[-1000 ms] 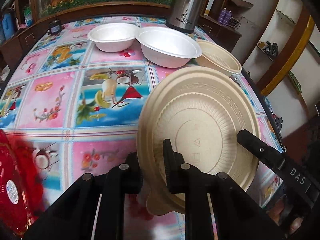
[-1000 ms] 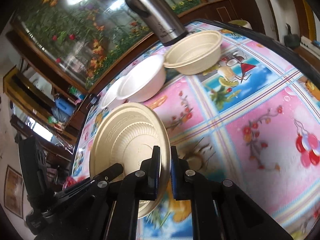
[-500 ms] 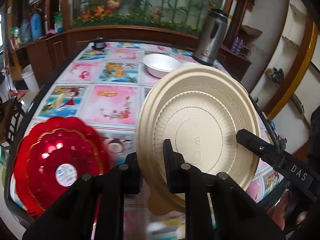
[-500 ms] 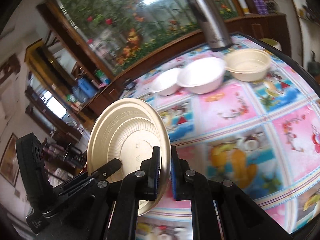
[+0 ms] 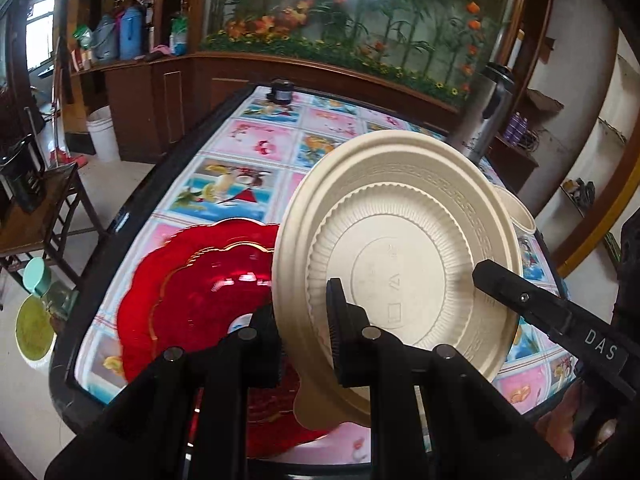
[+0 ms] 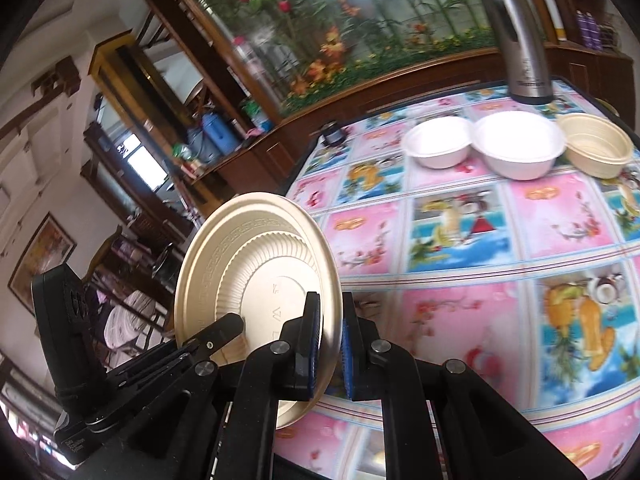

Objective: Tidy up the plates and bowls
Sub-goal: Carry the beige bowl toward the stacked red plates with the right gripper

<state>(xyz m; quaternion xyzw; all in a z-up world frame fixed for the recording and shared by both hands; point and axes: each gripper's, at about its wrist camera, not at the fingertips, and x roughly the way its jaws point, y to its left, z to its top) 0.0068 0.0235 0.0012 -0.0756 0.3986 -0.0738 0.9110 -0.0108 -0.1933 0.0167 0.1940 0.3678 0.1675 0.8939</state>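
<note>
Item 1, nearest: beige disposable plate (image 5: 400, 248), pressed-fibre look, fluted well, key-pattern rim. Held on edge above the table's near edge, underside toward both cameras. Left gripper (image 5: 304, 336) pinches the lower rim, one finger each side; right gripper (image 6: 330, 344) pinches the rim at another spot, blue pads (image 6: 347, 354) pressed to its two faces.

Handling, judged: very light, thin, somewhat flexible; rim is the stiffest part and the right place to hold. Hard squeezing could crease it. Not slippery, not breakable.

Item 2: red scalloped plates (image 5: 208, 280), gold-lined, glossy, lying at the table's near left corner, just beyond the held plate. Likely rigid plastic or glass; count unclear.

Item 3: table (image 6: 480, 320), patterned fruit cloth.

Item 4, far edge: two white bowls (image 6: 438, 142), (image 6: 520, 146), touching; beige bowl (image 6: 596, 146) beside them; steel thermos (image 6: 520, 40) behind.
</note>
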